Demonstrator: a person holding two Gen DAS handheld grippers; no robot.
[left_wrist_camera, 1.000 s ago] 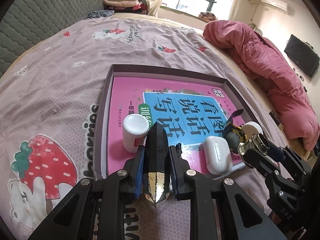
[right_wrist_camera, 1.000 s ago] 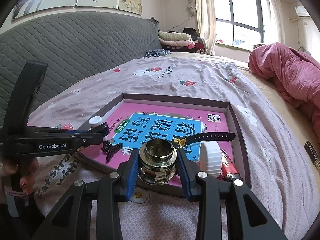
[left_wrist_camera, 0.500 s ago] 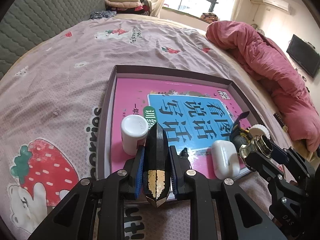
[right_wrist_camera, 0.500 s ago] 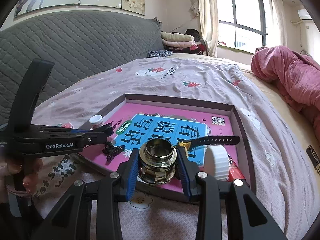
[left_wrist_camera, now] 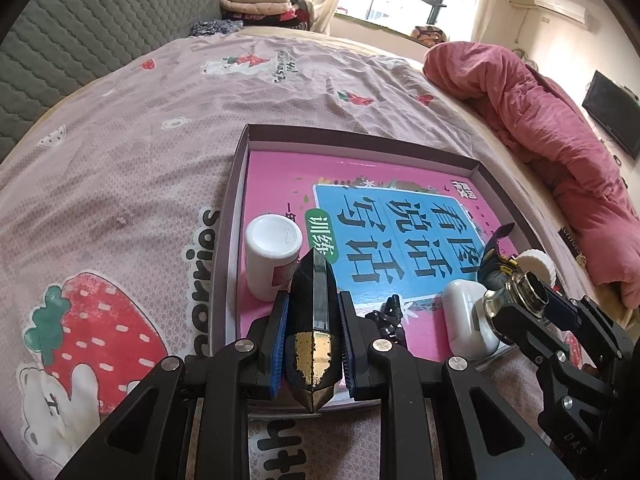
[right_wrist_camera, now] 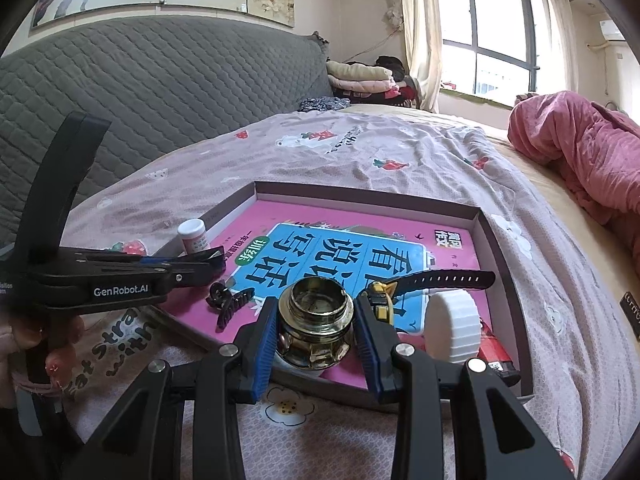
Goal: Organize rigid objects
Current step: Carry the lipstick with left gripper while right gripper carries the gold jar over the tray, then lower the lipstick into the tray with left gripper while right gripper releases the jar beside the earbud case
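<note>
My left gripper (left_wrist_camera: pixel 313 320) is shut on a black and gold faceted cap (left_wrist_camera: pixel 314 324), held over the near edge of the shallow tray (left_wrist_camera: pixel 362 134). My right gripper (right_wrist_camera: pixel 316 320) is shut on a gold glass bottle (right_wrist_camera: pixel 315 326) with an open neck, over the tray's near edge; the bottle also shows in the left wrist view (left_wrist_camera: pixel 516 292). In the tray lie a pink book (right_wrist_camera: pixel 360 248), a white pill bottle (left_wrist_camera: pixel 273 256), a black hair claw (right_wrist_camera: pixel 230 300), a white earbud case (left_wrist_camera: pixel 466 322), a watch (right_wrist_camera: pixel 436 280), a white lid (right_wrist_camera: pixel 452 328) and a red lighter (right_wrist_camera: pixel 494 354).
The tray sits on a bed with a pink strawberry-print sheet (left_wrist_camera: pixel 120 152). A red quilt (left_wrist_camera: pixel 540 120) is heaped along the right side. A grey quilted headboard (right_wrist_camera: pixel 160 80) stands behind, with folded clothes (right_wrist_camera: pixel 360 76) by the window.
Both grippers have drawn back slightly and risen with their objects; the tray contents look a little farther away. Grips are unchanged.
</note>
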